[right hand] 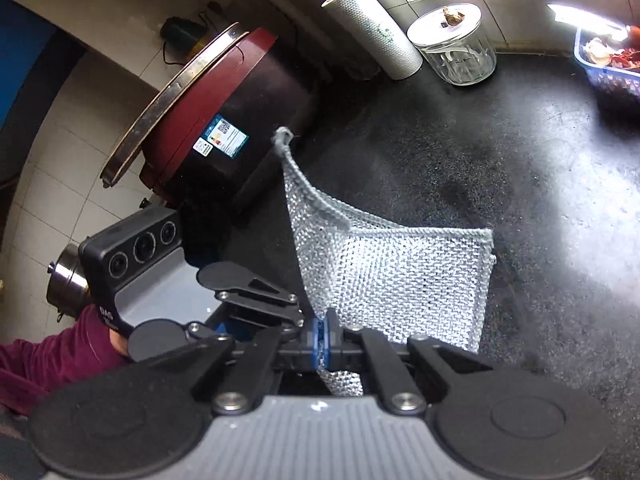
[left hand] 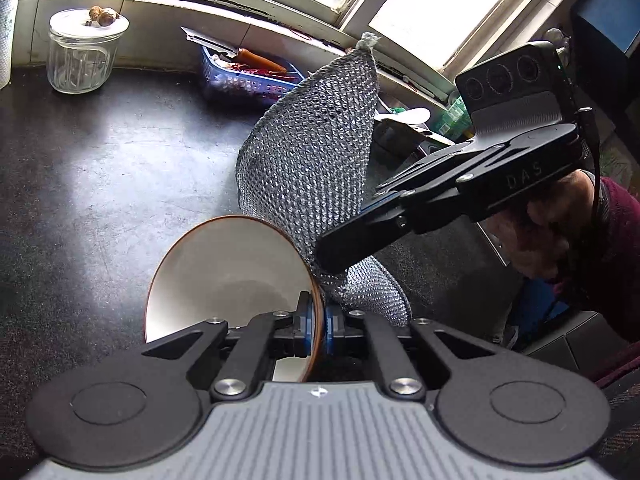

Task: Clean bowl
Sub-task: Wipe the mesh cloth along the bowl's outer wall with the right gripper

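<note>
Two grips are set at once: my left gripper (left hand: 319, 328) has its jaws clamped on the rim of the bowl (left hand: 224, 268), one blue pad inside the wall and one outside, while my right gripper (right hand: 321, 338) has its jaws pinched together on the silver mesh cloth (right hand: 394, 264). Tipped up on its side, the bowl is held above the dark table (left hand: 100, 184), its white inside facing left and its brown rim edge-on to my left camera. Seen from the left wrist, my right gripper (left hand: 332, 254) comes in from the right, and the cloth (left hand: 312, 152) stands up from it in a tall peak just beside the bowl's right-hand rim, with a lower fold hanging down behind that rim; I cannot tell whether cloth and bowl touch. My right hand (left hand: 548, 224), in a maroon sleeve (left hand: 618, 240), grasps the handle. Far left on the table stands a glass jar (left hand: 82, 56) with a flat lid, and further right a blue basket (left hand: 244, 78) under the window sill. From the right wrist I also see a dark red cooker (right hand: 224, 120) at far left and a white roll (right hand: 372, 28) beside the jar.
</note>
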A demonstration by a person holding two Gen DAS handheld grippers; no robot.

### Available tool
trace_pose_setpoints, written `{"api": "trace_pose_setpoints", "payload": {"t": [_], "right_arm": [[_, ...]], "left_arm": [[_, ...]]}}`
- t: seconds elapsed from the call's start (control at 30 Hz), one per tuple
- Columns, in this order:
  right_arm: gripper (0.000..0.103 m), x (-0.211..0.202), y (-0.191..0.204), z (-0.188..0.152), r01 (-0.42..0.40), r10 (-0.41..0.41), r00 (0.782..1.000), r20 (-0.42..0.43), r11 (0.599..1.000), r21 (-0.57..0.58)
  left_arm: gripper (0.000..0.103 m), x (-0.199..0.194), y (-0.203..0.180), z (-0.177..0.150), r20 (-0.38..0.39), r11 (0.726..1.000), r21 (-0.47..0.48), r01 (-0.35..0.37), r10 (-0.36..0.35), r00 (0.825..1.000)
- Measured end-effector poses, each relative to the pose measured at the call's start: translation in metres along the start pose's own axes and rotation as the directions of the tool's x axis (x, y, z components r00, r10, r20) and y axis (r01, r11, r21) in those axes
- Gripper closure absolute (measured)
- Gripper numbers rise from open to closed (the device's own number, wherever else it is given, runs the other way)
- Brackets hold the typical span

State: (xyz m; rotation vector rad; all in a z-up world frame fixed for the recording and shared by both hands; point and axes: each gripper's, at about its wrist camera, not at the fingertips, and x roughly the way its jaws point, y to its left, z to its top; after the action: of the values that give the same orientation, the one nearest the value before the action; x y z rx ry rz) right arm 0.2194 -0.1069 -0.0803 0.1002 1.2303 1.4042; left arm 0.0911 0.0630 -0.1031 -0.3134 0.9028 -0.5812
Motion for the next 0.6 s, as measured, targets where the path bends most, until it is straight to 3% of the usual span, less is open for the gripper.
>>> {"api": "trace_pose_setpoints", "payload": {"t": [0.2,0.3,0.43,0.6], "right_arm": [[0.100,0.000,-0.012,0.006,0.049,-0.051,0.998,0.047,0.998,0.048],[0.100,0.003,-0.019,0.005,0.060,-0.065,0.996,0.055,0.995,0.078],[0.100,0.005,-0.028,0.010,0.057,-0.063,0.997,0.049,0.993,0.099],[0.100,0.008,-0.031,0.018,0.057,-0.061,0.998,0.034,0.993,0.100]], "left_arm": [[0.098,-0.002,-0.004,-0.005,0.002,0.999,0.036,-0.001,0.001,1.000],[0.098,0.000,-0.012,-0.006,-0.016,0.992,0.122,-0.017,0.020,1.000],[0.098,0.003,-0.024,-0.006,-0.070,0.963,0.269,-0.009,0.029,0.997],[0.097,0.004,-0.026,-0.002,-0.112,0.947,0.322,0.003,0.035,0.993]]}}
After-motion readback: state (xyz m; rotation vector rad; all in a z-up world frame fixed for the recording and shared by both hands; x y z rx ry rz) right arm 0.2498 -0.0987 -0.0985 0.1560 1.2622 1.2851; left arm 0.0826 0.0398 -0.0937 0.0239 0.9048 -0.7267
